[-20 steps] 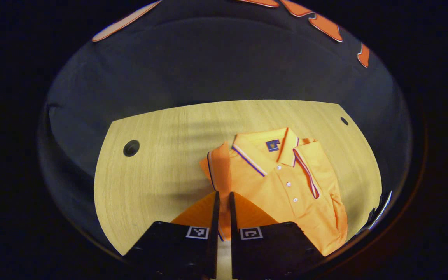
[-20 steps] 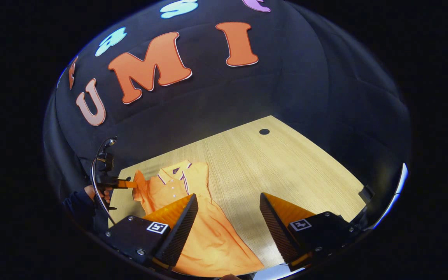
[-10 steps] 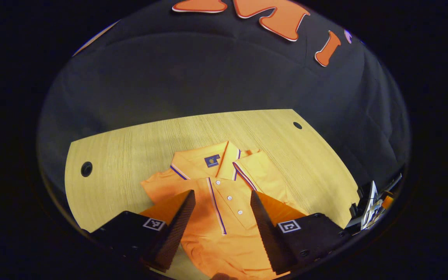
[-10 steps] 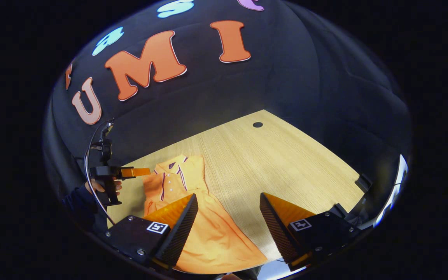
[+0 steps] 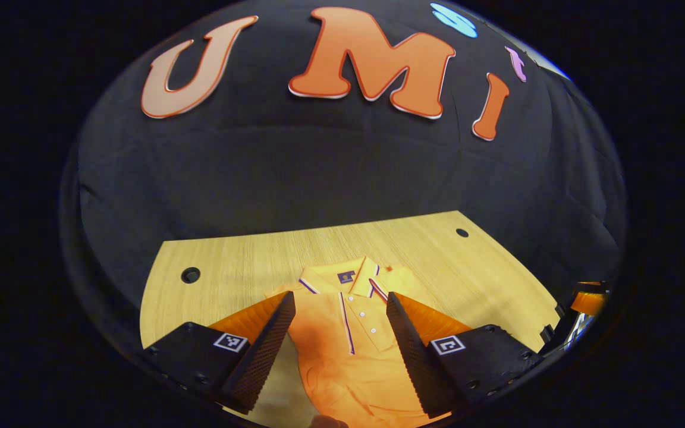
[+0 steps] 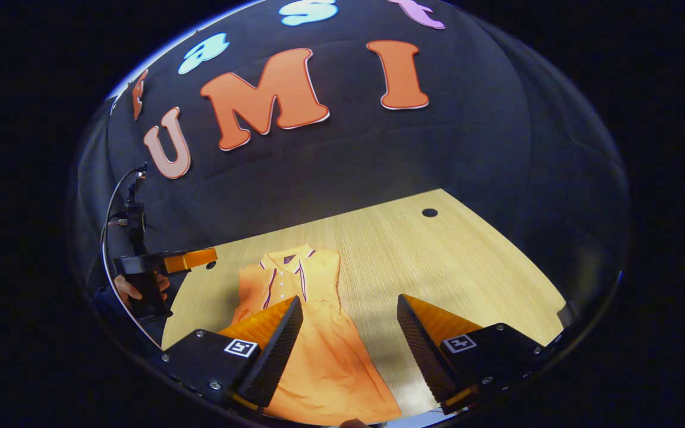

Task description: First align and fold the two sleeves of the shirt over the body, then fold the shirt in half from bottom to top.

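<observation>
An orange polo shirt lies flat on the wooden table, collar toward the far wall, both sleeves folded in over the body. My left gripper hangs open above the shirt's chest, with nothing between its fingers. In the right gripper view the shirt stretches from its collar near the middle down to its hem at the bottom. My right gripper is open over the shirt's right edge and the bare table. The left gripper shows at the left, raised above the table in a hand.
The table has a round hole near each far corner. Black cloth walls close in behind and beside the table. Part of the right gripper shows at the right edge of the left gripper view.
The left gripper let go of the left sleeve, which now lies folded on the body, then opened and drew back and up. The right gripper stayed open and barely moved.
</observation>
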